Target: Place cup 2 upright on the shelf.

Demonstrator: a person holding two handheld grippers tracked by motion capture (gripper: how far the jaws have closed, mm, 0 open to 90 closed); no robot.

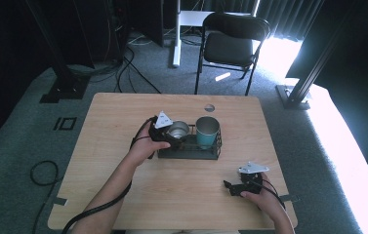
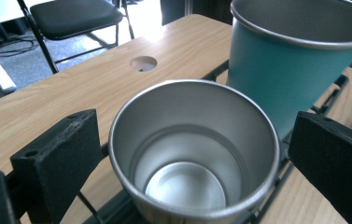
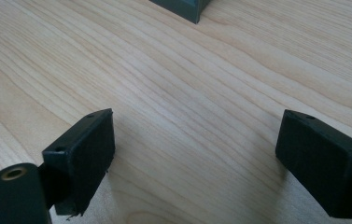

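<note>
Left gripper [image 1: 173, 138] sits at the black wire rack [image 1: 189, 152] in the middle of the pale wood-grain table [image 1: 123, 122], its blocky jaws spread either side of the round brushed-steel cup [image 2: 193, 151], not yet pinching. At the cup's three o'clock stands a tapered teal cup [image 1: 207, 131] with a steel rim. Over at five o'clock, the right gripper [image 1: 231, 187] rests low on bare wood, jaws wide apart.

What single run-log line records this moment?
left gripper: open around steel cup | teal cup: beside it in black rack | right gripper: open over table
</note>
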